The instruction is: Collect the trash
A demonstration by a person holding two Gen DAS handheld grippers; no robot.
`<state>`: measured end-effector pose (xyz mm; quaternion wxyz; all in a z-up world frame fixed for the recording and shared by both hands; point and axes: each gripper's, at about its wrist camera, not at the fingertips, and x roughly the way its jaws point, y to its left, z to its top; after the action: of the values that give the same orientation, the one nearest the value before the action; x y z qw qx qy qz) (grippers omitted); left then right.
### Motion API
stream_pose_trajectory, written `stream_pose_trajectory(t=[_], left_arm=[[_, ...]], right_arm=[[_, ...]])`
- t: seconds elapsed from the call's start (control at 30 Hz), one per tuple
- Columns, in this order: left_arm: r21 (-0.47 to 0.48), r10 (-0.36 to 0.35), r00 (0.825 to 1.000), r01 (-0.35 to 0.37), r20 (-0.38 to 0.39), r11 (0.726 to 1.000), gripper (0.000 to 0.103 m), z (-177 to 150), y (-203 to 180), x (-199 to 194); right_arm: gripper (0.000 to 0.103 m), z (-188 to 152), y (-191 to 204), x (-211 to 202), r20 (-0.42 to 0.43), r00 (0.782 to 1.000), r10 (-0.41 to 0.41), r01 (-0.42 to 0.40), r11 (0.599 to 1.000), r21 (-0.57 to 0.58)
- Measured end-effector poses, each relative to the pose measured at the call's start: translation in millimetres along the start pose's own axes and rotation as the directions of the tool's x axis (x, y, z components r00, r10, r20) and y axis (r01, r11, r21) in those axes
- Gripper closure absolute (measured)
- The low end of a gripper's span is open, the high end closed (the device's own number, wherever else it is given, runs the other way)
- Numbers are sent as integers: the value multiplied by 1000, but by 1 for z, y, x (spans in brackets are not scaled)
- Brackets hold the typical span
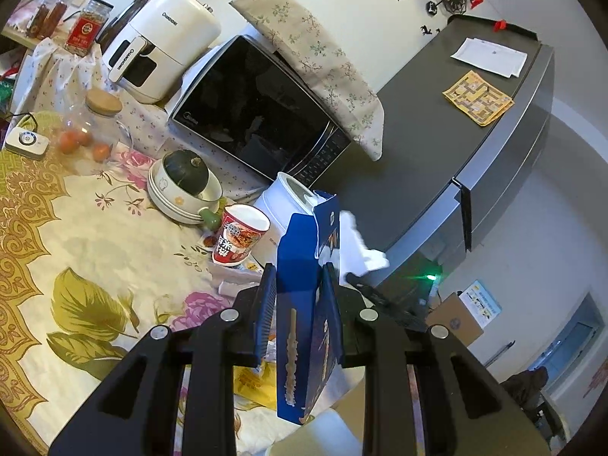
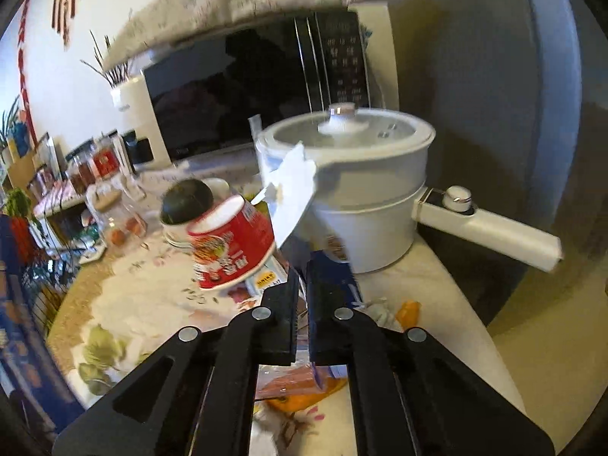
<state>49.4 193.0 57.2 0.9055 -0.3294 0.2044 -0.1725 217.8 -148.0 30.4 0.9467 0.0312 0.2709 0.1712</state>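
My left gripper is shut on a blue snack box and holds it upright above the table; white crumpled paper sticks out behind the box top. My right gripper is nearly closed on a thin white sheet that rises up from between the jaws in front of the pot. A red instant-noodle cup stands on the table; in the right wrist view the cup appears tilted just left of my fingers. Wrappers, yellow and orange, lie under the grippers.
A white electric pot with a long handle stands right behind the cup. A microwave under a floral cloth, an air fryer, a bowl stack with a green squash, a glass jar and a grey fridge surround the floral tablecloth.
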Motion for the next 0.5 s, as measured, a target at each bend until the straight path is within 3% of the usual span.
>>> stream_pose_trajectory(t=[0.5], left_arm=[[-4,-35,999,35,-8,999,78,-14,-10,-4]], right_arm=[[103,-45,2,-156,121,992,30,-36,998,46]])
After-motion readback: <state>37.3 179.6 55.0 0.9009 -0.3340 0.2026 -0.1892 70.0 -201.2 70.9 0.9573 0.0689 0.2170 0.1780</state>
